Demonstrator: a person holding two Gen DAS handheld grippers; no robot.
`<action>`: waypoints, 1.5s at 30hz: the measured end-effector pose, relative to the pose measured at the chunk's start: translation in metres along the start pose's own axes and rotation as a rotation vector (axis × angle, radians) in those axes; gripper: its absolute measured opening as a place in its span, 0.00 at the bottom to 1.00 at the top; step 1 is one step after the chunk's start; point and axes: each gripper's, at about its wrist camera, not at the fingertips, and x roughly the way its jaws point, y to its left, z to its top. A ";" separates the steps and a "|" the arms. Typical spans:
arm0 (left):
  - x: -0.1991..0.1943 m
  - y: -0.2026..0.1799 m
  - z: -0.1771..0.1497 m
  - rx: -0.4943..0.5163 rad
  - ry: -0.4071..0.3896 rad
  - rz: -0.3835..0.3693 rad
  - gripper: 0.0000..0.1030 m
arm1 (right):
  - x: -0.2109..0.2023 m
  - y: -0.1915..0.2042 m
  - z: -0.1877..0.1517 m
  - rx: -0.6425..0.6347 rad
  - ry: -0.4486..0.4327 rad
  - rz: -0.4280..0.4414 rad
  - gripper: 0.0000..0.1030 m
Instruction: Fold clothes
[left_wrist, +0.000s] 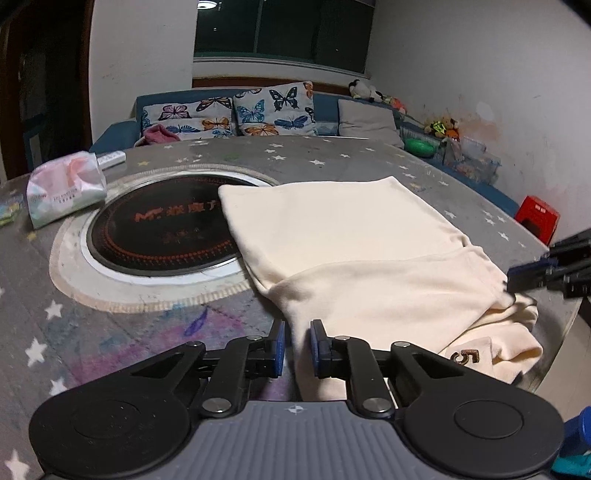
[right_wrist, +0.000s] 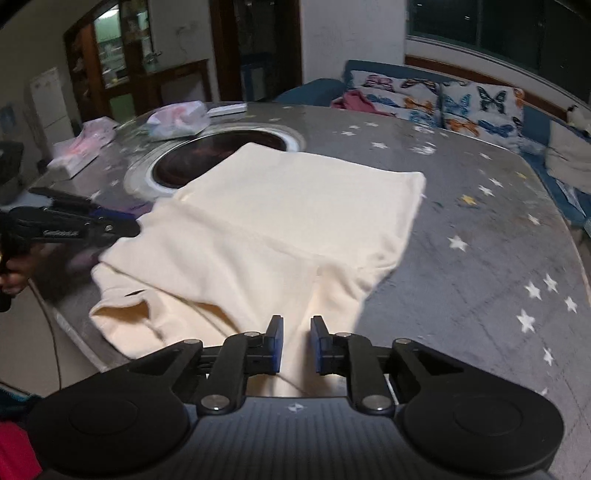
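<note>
Cream garment (left_wrist: 351, 251), partly folded, lies on a grey star-patterned surface (left_wrist: 110, 332), its far corner overlapping the round black cooktop (left_wrist: 162, 229) set into that surface. Left gripper (left_wrist: 297, 349) sits at the garment's near edge, jaws narrowly parted with cloth showing between them. Right gripper (right_wrist: 297, 345) sits over the garment's other near edge, jaws likewise narrowly parted. Tissue pack (left_wrist: 66, 192) lies beyond the cooktop

Opposed low views, shared garment (left_wrist: 354, 251)
</note>
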 end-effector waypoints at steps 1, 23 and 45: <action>-0.002 -0.001 0.002 0.009 -0.004 0.000 0.17 | -0.003 -0.003 0.003 0.010 -0.015 0.002 0.15; 0.028 -0.017 0.020 0.032 -0.010 -0.032 0.18 | 0.038 -0.005 0.023 -0.033 -0.043 -0.044 0.11; 0.006 -0.053 -0.010 0.108 0.001 -0.122 0.21 | 0.026 0.048 0.011 -0.240 -0.011 0.101 0.25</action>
